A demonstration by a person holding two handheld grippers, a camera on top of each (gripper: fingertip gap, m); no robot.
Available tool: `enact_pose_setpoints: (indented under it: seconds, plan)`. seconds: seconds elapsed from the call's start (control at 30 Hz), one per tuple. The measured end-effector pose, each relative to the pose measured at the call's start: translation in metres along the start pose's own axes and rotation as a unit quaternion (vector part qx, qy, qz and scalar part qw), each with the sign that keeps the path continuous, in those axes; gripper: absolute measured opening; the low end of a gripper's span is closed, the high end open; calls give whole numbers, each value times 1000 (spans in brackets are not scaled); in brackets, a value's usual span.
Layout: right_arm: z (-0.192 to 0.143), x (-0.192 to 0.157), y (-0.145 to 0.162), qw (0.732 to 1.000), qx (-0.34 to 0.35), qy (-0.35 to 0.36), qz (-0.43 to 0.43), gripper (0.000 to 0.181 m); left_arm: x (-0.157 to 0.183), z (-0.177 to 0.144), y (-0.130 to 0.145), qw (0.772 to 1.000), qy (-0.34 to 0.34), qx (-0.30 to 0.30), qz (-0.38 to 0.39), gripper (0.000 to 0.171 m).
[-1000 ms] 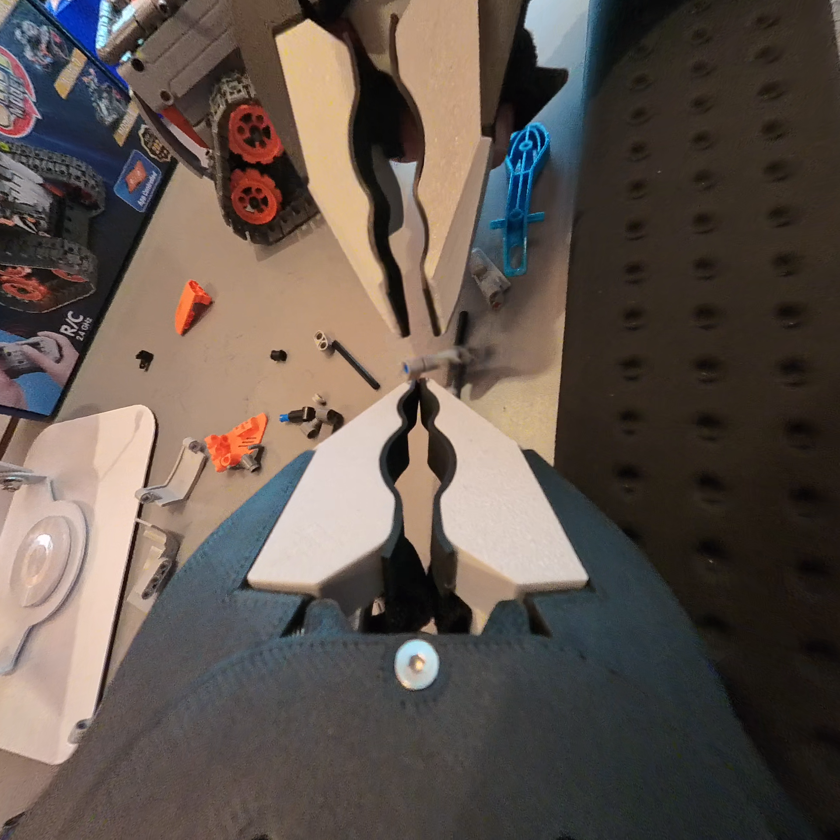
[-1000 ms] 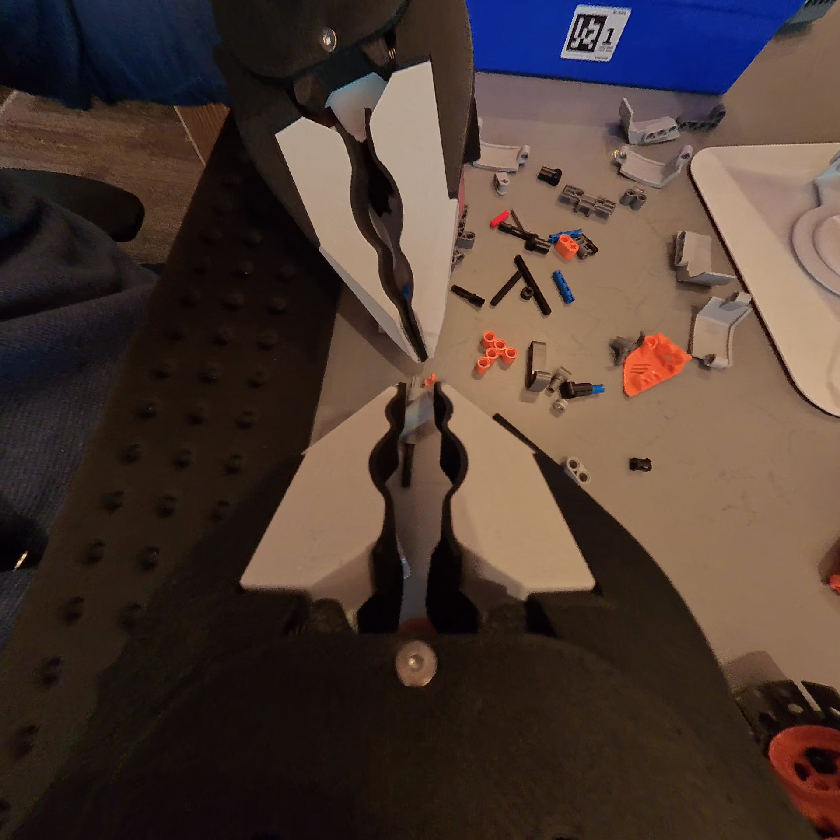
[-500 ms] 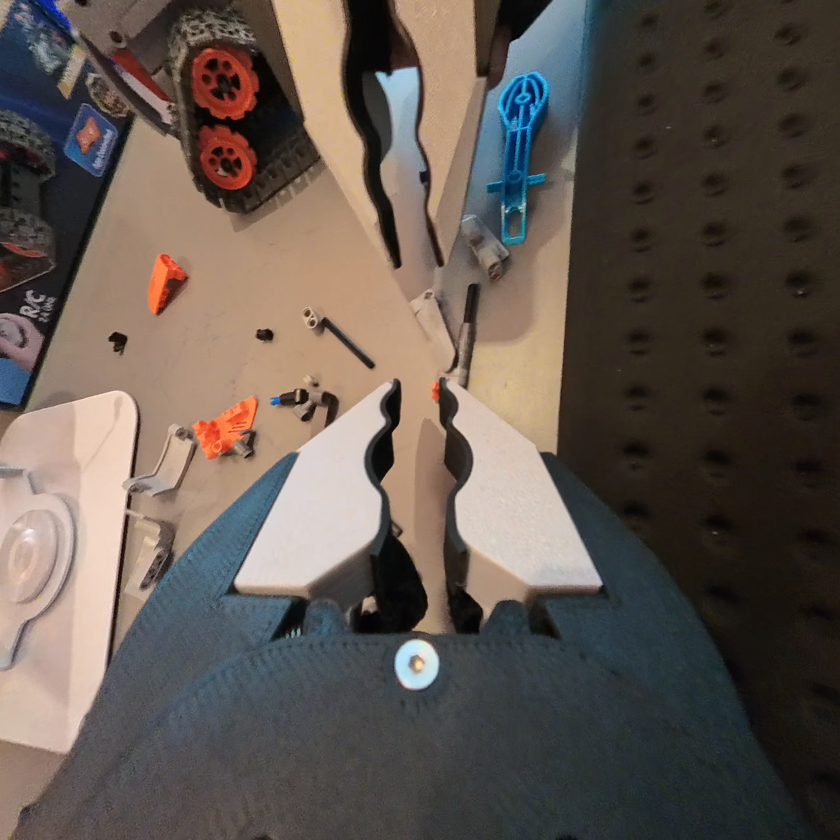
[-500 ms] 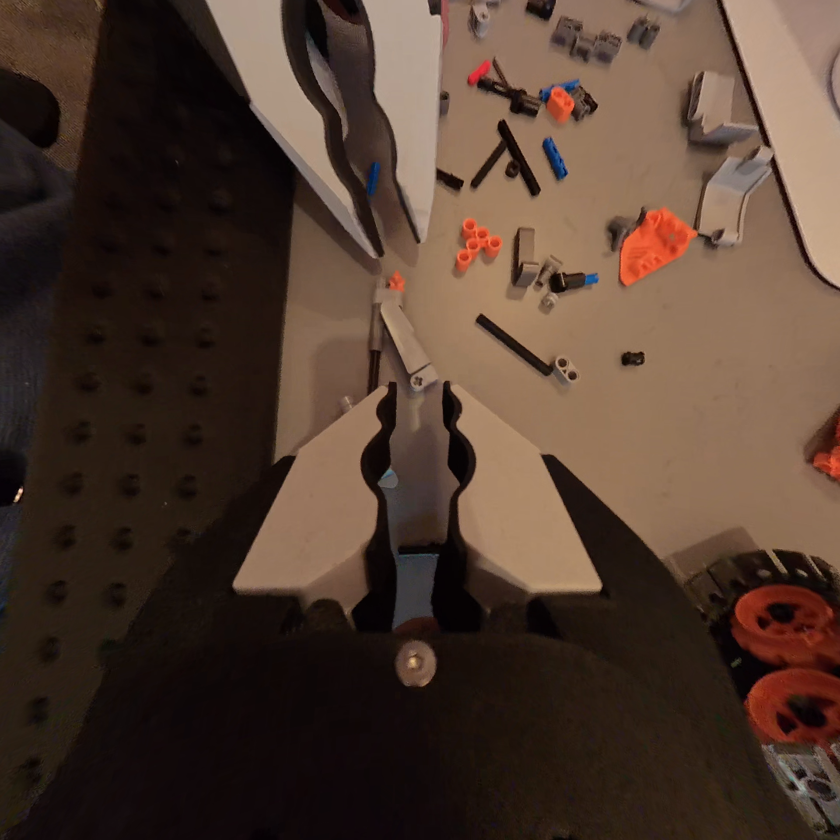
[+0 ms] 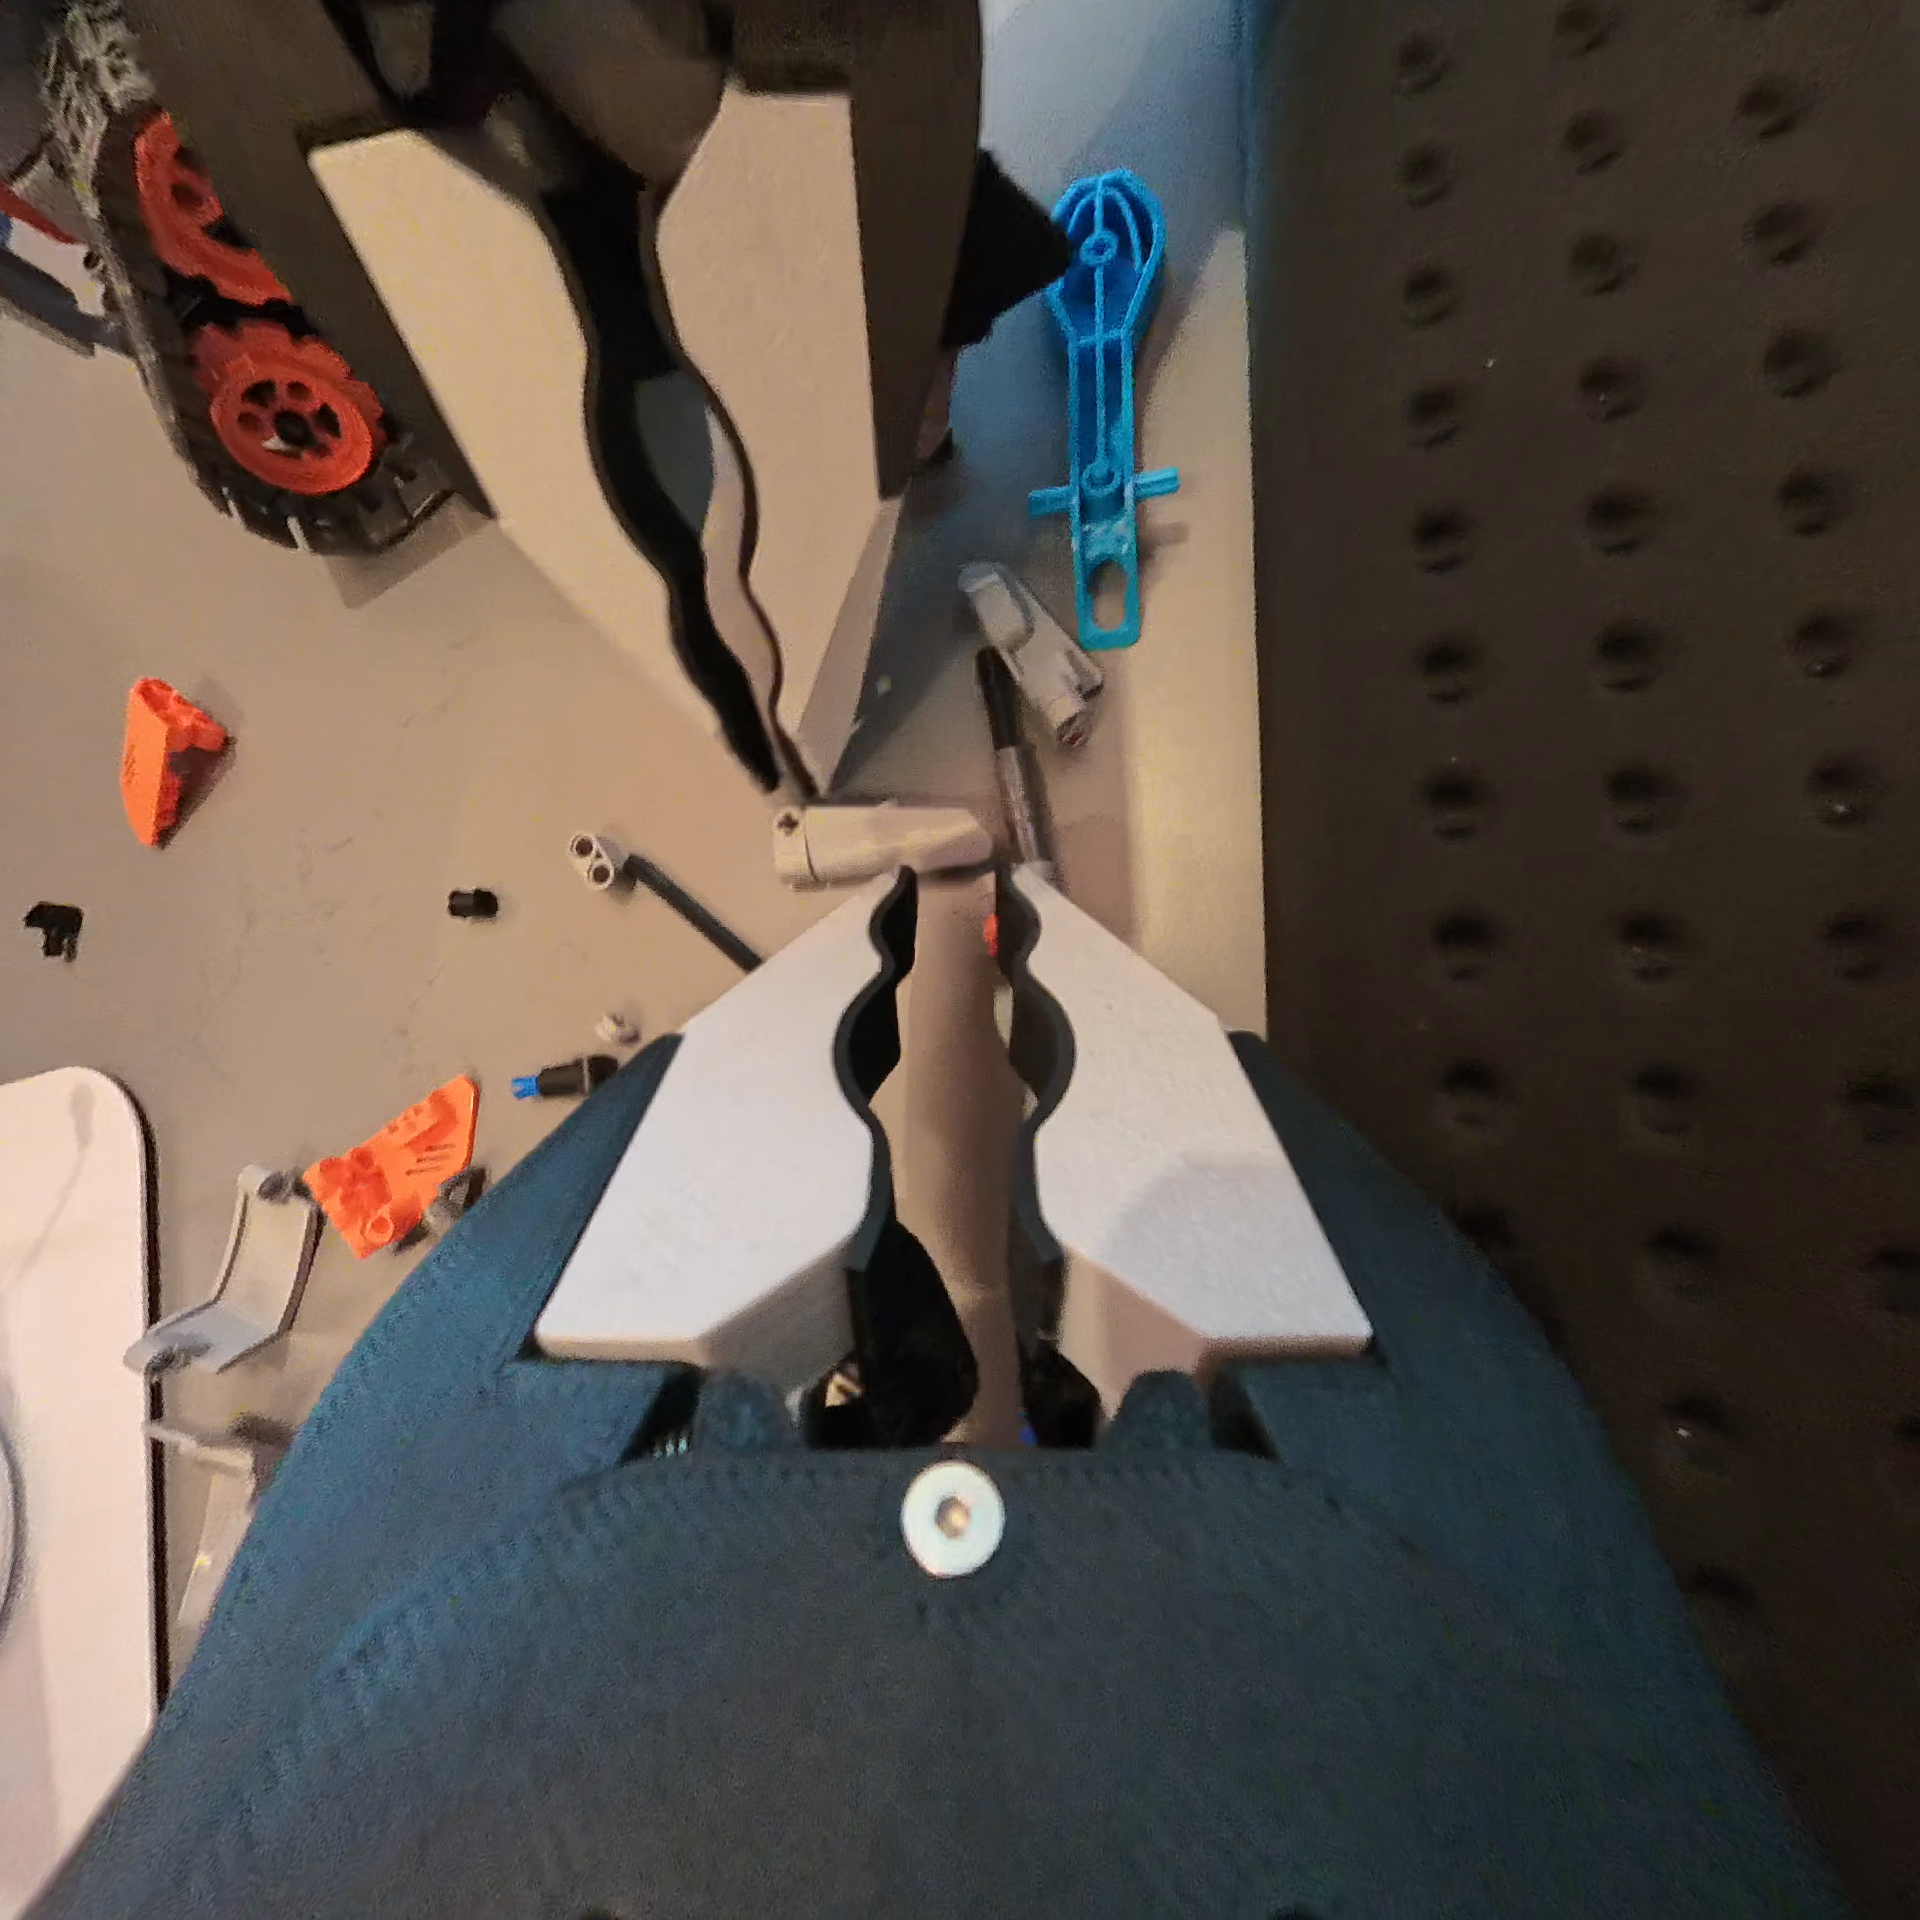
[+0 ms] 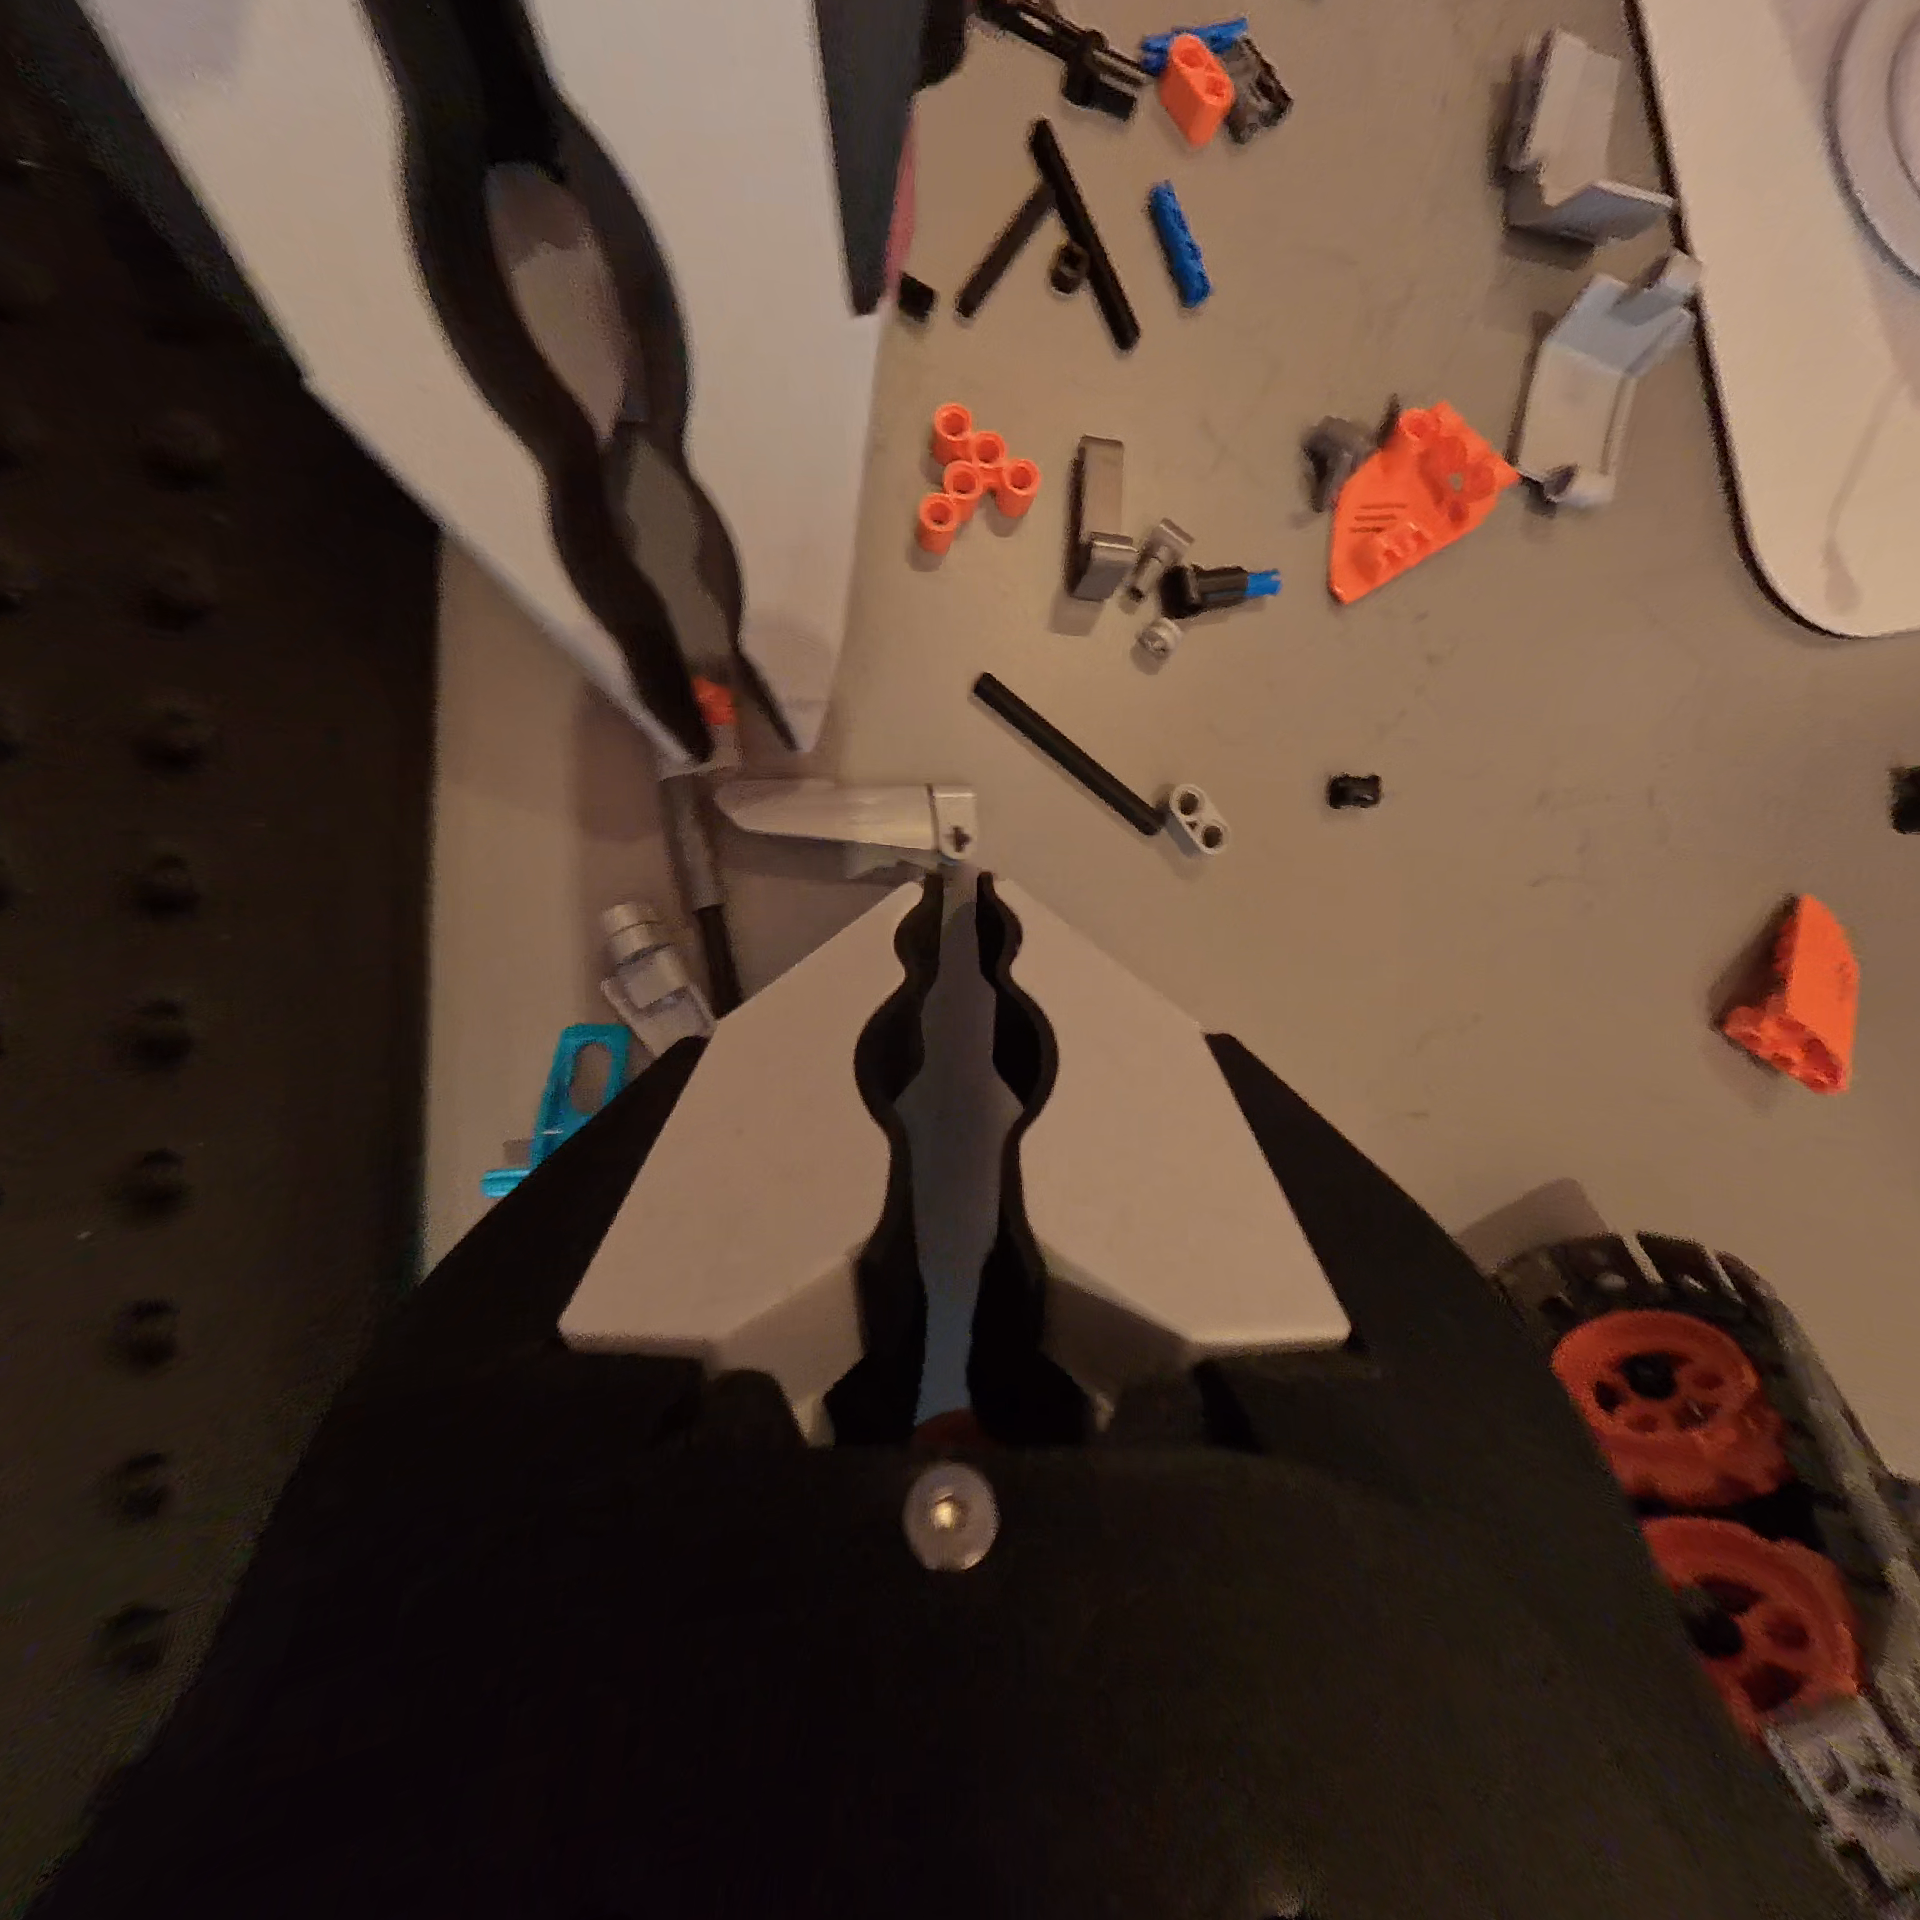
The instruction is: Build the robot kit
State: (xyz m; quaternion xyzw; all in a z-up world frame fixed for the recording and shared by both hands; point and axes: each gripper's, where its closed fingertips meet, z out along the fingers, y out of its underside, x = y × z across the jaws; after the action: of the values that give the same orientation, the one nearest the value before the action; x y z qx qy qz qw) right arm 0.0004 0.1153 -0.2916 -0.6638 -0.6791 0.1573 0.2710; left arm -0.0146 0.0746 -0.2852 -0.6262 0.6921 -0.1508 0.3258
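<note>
Currently your left gripper (image 5: 954,883) is parted, empty; your right gripper (image 6: 958,881) is nearly closed, tips touching the grey beam (image 6: 852,821) at 12 o'clock. Grip squarely, avoiding the axle (image 6: 698,873).

My left gripper (image 5: 954,883) had matt, grainy printed-plastic fingers (image 5: 748,1174) and a shiny metal screw (image 5: 952,1519). At upper right of the left wrist view, the blue tool (image 5: 1103,416) looked like glossy plastic; the table (image 5: 343,748) was smooth and matt.

Dim warm light; motion blur at top; wide-angle edge distortion; soft shadows.
</note>
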Motion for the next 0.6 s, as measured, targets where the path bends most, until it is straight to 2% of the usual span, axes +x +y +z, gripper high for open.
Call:
enact_pose_setpoints:
  seconds: [0.1, 0.2, 0.4, 0.5, 0.6]
  plan:
    - [-10, 4, -5, 999, 20, 4, 34, 6, -3, 0, -1, 1000, -4, 7, 7, 19]
    - [-19, -11, -19, 993, 62, -49, 85, 10, -8, -9, 0, 1000, -6, 18, -6, 19]
    - [-8, -12, -5, 994, 14, -51, 97, 16, -28, -16, 3, 1000, -4, 7, 14, 21]
    - [-6, -12, -6, 992, 26, -63, 103, 21, -34, -5, 4, 999, 6, -6, 44, 24]
    - [0, -10, -5, 993, 24, -66, 97, 16, -35, 9, 8, 998, 17, -28, 60, 28]
